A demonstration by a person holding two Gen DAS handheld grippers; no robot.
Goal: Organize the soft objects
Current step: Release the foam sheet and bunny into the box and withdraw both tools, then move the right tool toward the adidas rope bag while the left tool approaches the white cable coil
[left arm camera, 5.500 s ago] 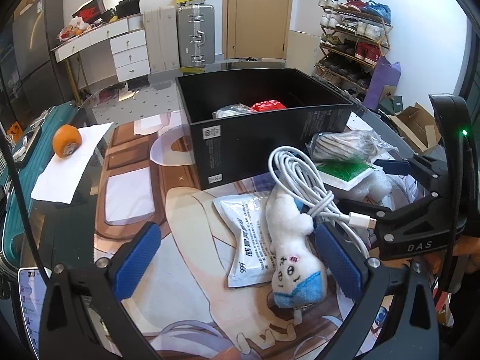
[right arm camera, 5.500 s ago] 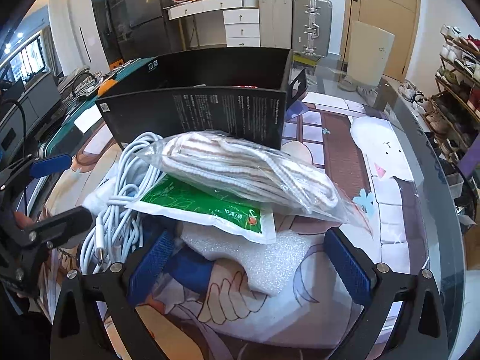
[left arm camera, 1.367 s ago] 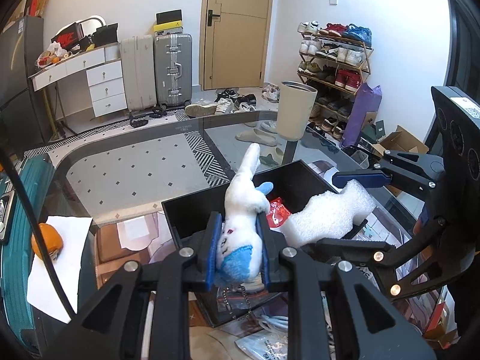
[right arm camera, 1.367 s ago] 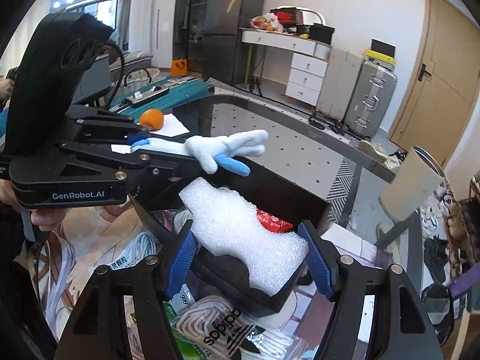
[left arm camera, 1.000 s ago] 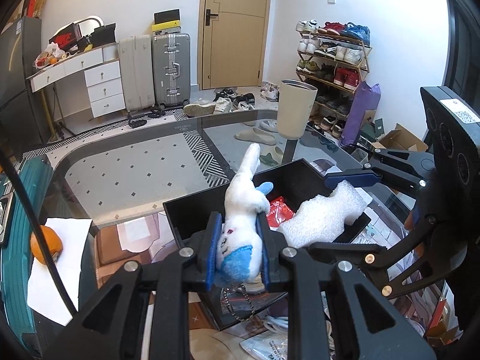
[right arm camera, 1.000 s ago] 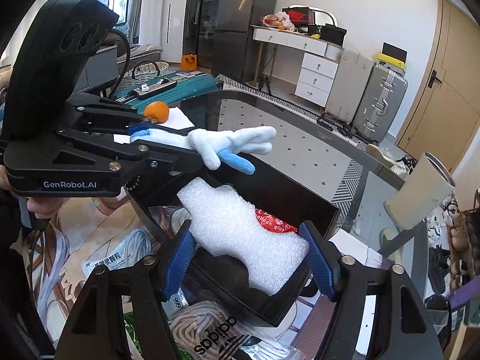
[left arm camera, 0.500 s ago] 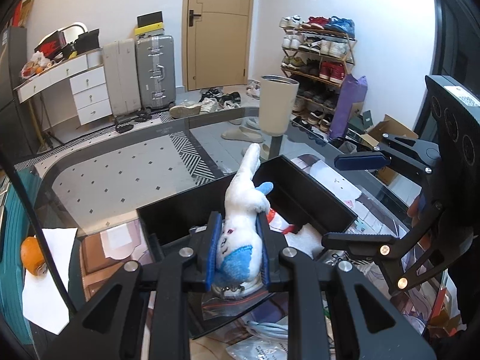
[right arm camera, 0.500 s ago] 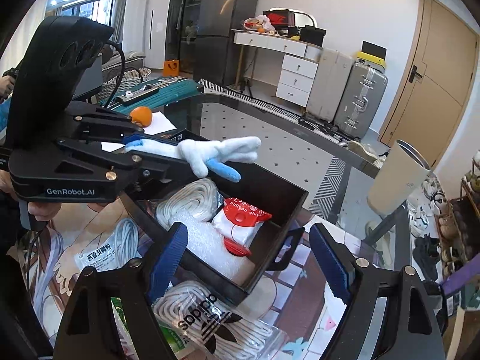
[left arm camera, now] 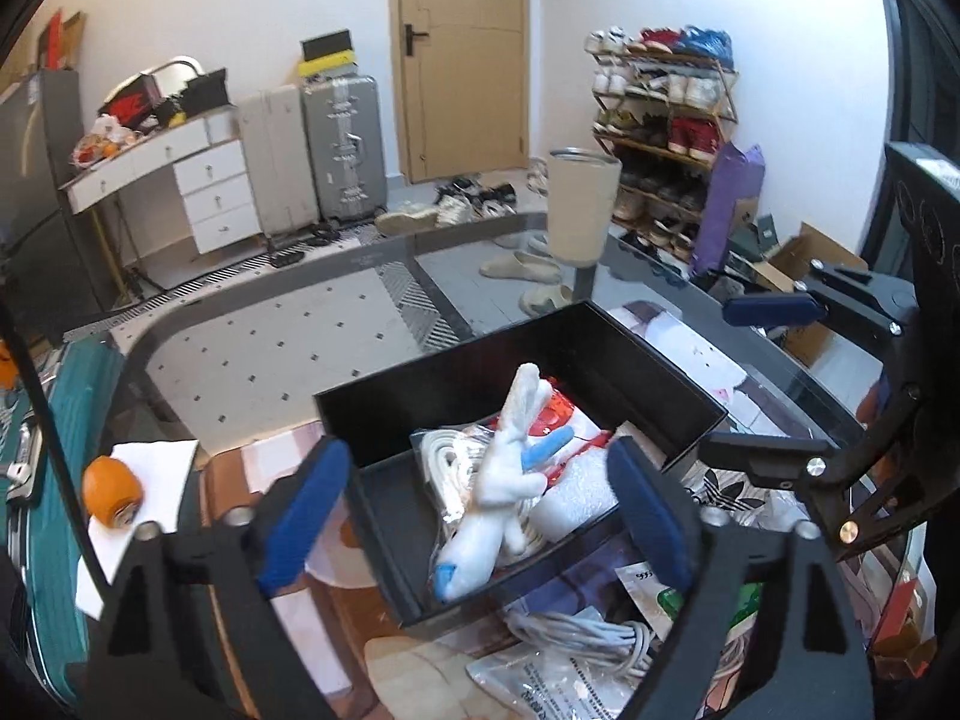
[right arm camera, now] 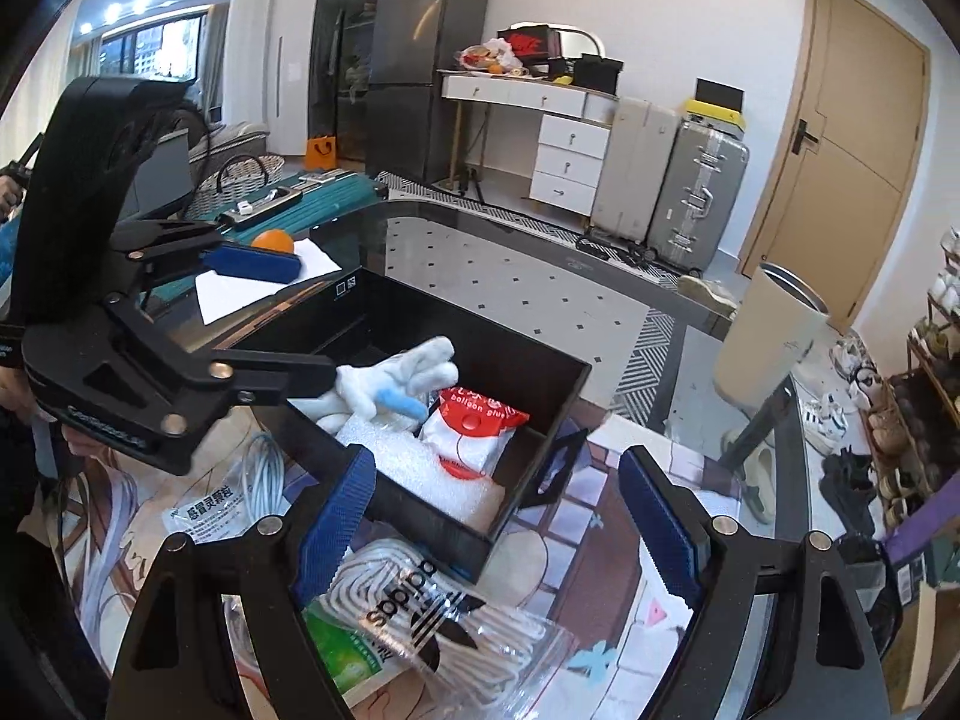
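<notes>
I see a black box (left arm camera: 654,372) on the glass table (left arm camera: 270,348). Inside it are a white plush toy (left arm camera: 498,492), a piece of white foam (left arm camera: 579,489), a red and white packet (right arm camera: 474,420) and a bag of white cord (left arm camera: 438,450). The plush toy lies on top of the other things, with its blue end by the near wall of the box.

My left gripper (left arm camera: 474,516) is opening right now. Its blue pads stand wide on both sides of the toy and do not touch it. The toy is below and between them, lying loose in the box.

My right gripper (right arm camera: 498,516) is let go too, with nothing in it. It hangs just over the near corner of the box. Under it, outside the box, lies a clear bag of striped cloth (right arm camera: 432,606) on the table.
</notes>
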